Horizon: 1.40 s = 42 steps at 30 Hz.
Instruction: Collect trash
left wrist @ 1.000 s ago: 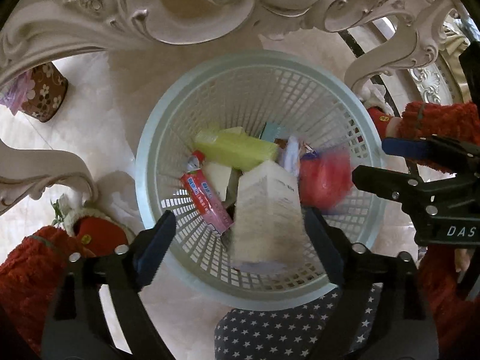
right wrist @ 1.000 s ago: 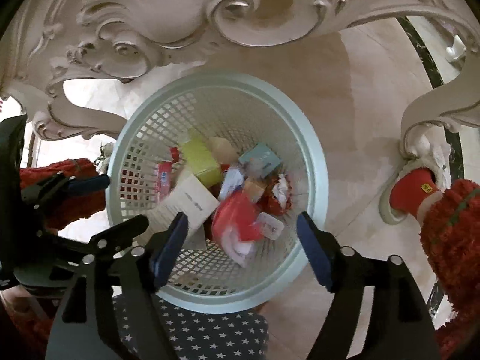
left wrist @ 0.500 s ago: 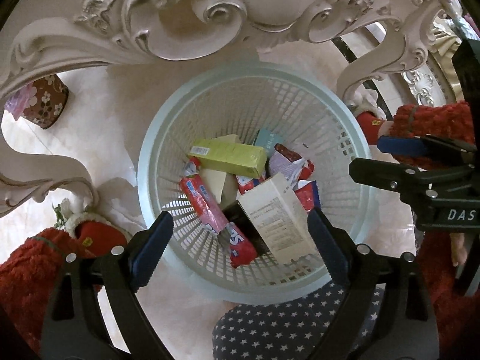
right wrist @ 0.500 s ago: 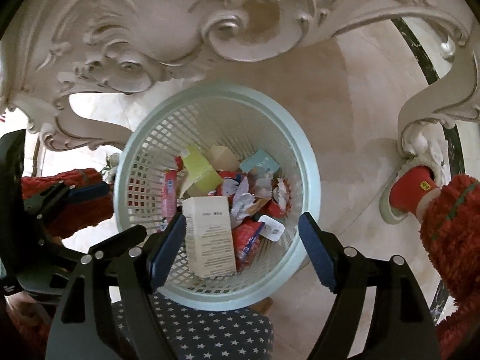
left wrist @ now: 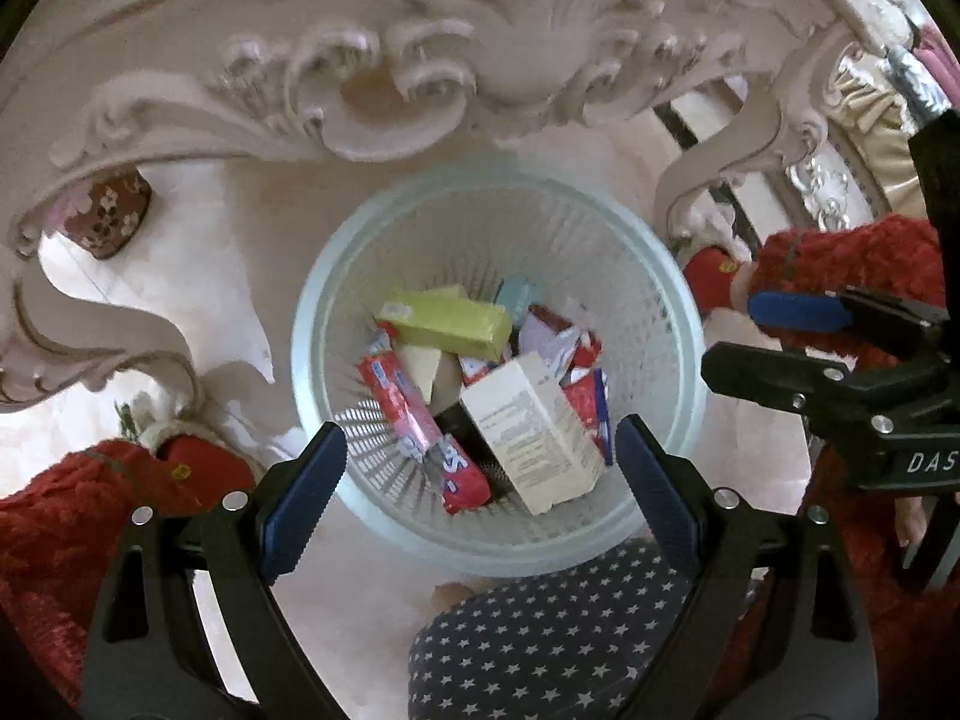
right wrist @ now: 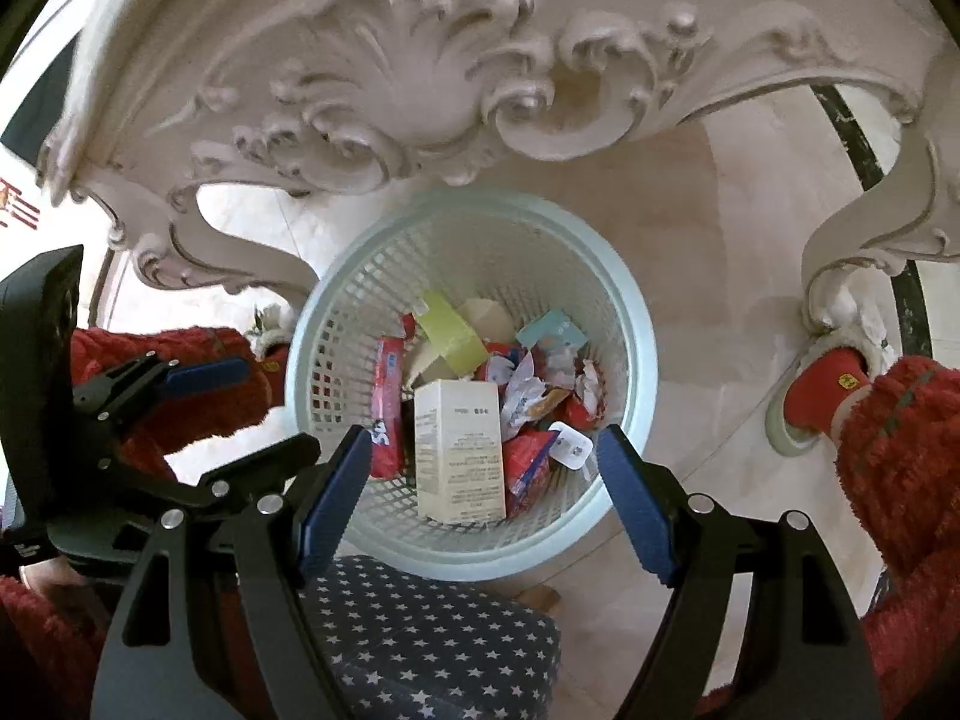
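Marble floor beneath an ornate carved table. A white carton, likely light and crushable, best gripped across its flat sides, lies among wrappers in the pale mesh basket. Left gripper and right gripper both gape wide, holding nothing.

Ornate carved cream table edge above, curved table leg at right, glossy beige floor, dark star-patterned cushion below, floral box at left.
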Tool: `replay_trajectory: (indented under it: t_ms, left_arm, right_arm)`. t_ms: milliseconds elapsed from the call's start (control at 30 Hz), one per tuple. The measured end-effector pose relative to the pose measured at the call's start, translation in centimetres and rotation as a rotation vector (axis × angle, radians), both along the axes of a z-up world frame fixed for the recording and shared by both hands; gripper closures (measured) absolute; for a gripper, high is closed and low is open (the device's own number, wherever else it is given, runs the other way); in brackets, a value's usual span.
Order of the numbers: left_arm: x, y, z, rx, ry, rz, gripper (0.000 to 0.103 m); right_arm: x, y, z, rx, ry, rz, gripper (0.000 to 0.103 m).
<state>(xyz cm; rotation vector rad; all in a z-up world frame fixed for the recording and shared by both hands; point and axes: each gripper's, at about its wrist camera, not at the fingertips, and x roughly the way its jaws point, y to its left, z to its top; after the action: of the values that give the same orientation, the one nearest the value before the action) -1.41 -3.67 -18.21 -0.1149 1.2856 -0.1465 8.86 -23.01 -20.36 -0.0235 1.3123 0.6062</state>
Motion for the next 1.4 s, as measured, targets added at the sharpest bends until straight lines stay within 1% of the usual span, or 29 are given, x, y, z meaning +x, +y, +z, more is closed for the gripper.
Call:
replay_trajectory:
  t_ms: [100,167,367,467,500,533,567,633,700,767,867,967,1100,1200,1267,1333,1400]
  left_arm:
    - [-0.5,0.4,1.6,0.002,-0.053,0.016,0.015]
    - [-0.9,0.4,2.5,0.014,-0.084,0.029,0.015]
    - [-2.0,0.4,6.3,0.090,-0.191,0.061,0.015]
    - [-2.1,0.4,8.0,0.126,-0.227,0.081,0.015]
    - [-2.1,0.3,8.6,0.135,-0.238,0.084,0.015]
    - [-2.1,0.3,8.9,0.147,-0.245,0.086,0.015]
    - [-2.0,0.1,9.4,0.171,-0.253,0.089,0.015]
    - [-1.9,-0.1,10.1,0.207,-0.267,0.091,0.015]
    - [-1.7,-0.1,10.6,0.225,-0.273,0.097,0.015]
    - [-1.3,0.0,11.1,0.213,-0.266,0.108,0.015]
    - [-0.4,0.5,11.8,0.173,-0.242,0.141,0.015]
    - [-0.2,0.8,12.5,0.158,-0.242,0.172,0.015]
    - [-0.4,0.9,13.6,0.148,-0.255,0.197,0.015]
    - [-0.8,1.2,14.3,0.119,-0.253,0.222,0.015]
    - [-1.1,1.5,14.6,0.086,-0.248,0.245,0.015]
    - [-1.3,1.8,14.8,0.083,-0.241,0.269,0.015]
    - [-1.3,1.8,14.7,0.118,-0.236,0.289,0.015]
  right_arm:
    - [-0.4,-0.7,1.3,0.022,-0.033,-0.018,0.030]
    - [-0.7,-1.0,1.9,0.019,-0.055,-0.028,0.030]
    - [-2.2,-1.2,5.1,0.021,-0.159,-0.034,0.030]
    - [-2.4,-0.8,6.7,0.007,-0.207,-0.033,0.029]
    - [-2.4,-0.9,7.0,0.002,-0.217,-0.032,0.027]
    - [-2.3,-0.9,7.4,-0.006,-0.226,-0.035,0.022]
    - [-2.3,-1.0,7.7,-0.009,-0.229,-0.040,0.021]
    - [-2.1,-0.7,8.2,-0.018,-0.228,-0.051,0.020]
    - [-2.0,-0.4,8.7,-0.032,-0.228,-0.062,0.020]
    - [-1.9,-0.1,9.1,-0.056,-0.233,-0.075,0.019]
    - [-1.9,0.2,9.5,-0.082,-0.241,-0.084,0.018]
    - [-1.9,0.3,9.9,-0.100,-0.246,-0.092,0.018]
    - [-1.6,0.0,10.5,-0.098,-0.239,-0.124,0.018]
    - [-1.5,-0.5,10.9,-0.091,-0.231,-0.160,0.018]
    - [-1.5,-0.7,11.1,-0.084,-0.221,-0.170,0.018]
    - [-1.5,-0.6,11.1,-0.086,-0.218,-0.171,0.018]
    - [-1.6,-0.6,11.0,-0.094,-0.223,-0.164,0.018]
